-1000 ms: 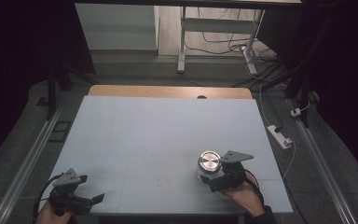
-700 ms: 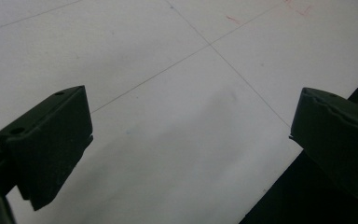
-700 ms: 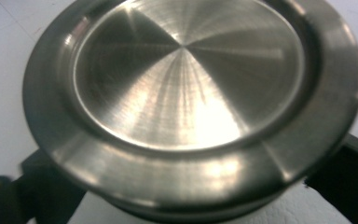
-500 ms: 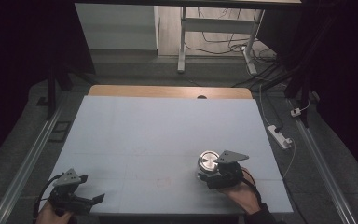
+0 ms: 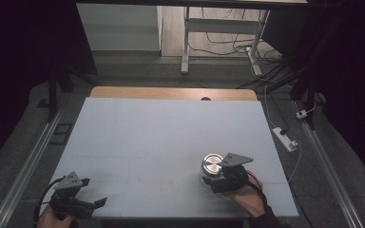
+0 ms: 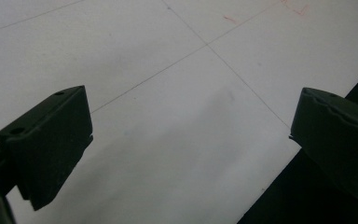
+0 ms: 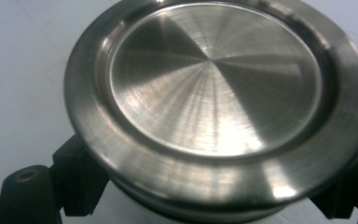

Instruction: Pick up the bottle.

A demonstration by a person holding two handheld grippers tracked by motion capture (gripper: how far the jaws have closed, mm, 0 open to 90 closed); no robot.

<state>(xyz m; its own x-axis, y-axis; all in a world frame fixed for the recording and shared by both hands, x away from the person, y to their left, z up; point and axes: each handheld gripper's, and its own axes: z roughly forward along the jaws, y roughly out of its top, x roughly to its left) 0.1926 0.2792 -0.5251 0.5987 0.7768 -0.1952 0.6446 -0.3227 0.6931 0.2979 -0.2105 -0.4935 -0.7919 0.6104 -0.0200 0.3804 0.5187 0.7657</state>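
Observation:
A round steel container (image 5: 212, 165) with a brushed, concentric-ringed lid stands on the pale table sheet (image 5: 171, 128) at the front right. My right gripper (image 5: 209, 180) comes in from its near side. In the right gripper view the container (image 7: 214, 88) sits close up, and the right gripper (image 7: 214, 207) has its two black jaws pressed against the body just under the rim, one on each side. My left gripper (image 5: 94, 207) rests at the table's front left corner. Its jaws stand wide apart over bare sheet in the left gripper view (image 6: 191, 135).
Thin pencil lines and small red marks (image 6: 228, 19) cross the sheet. The table's front edge (image 6: 279, 186) drops off right beside the left gripper. A wooden strip (image 5: 171, 92) runs along the far edge. A white power strip (image 5: 285, 138) and cables lie on the floor at right.

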